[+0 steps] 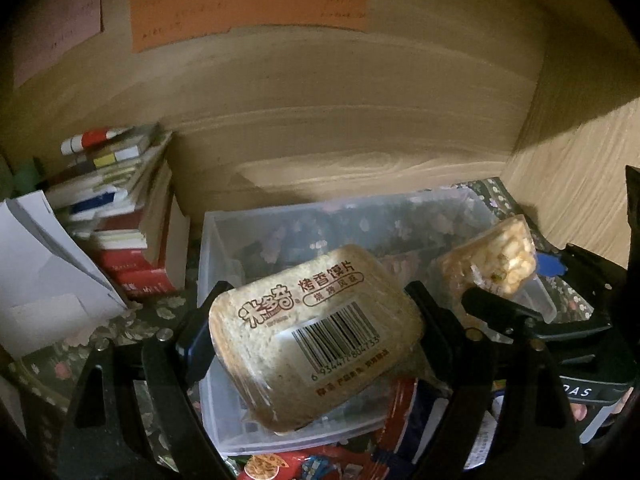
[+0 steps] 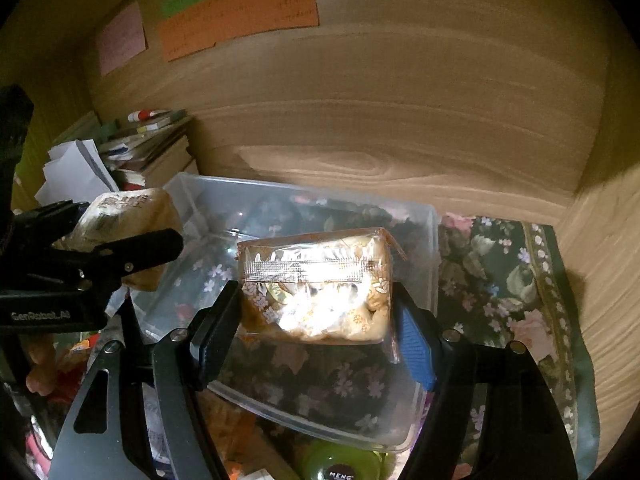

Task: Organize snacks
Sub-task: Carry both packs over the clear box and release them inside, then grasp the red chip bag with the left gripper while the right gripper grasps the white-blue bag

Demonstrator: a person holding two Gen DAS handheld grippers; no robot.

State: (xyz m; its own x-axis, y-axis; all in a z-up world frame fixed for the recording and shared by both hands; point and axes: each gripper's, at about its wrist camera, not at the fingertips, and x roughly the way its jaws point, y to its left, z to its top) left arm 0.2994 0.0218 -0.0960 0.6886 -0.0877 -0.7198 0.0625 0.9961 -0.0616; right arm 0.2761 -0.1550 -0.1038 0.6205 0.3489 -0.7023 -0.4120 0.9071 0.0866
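My left gripper [image 1: 308,320] is shut on a tan baked-bun-slice packet [image 1: 312,332] with a barcode, held above the clear plastic bin [image 1: 224,232]. My right gripper [image 2: 316,312] is shut on a clear-wrapped rice crispy snack [image 2: 316,284], held over the same bin [image 2: 424,216]. The bin looks empty; the floral cloth shows through it. In the left wrist view the right gripper [image 1: 492,304] and its snack [image 1: 500,260] are to the right. In the right wrist view the left gripper [image 2: 120,252] and its packet [image 2: 128,208] are at the left.
The bin stands on a dark floral cloth [image 2: 504,276] inside a wooden alcove. A stack of books [image 1: 128,208] and white papers [image 1: 40,264] sit at the left. More snack packets [image 1: 280,464] lie in front of the bin. A green lid [image 2: 340,464] is below.
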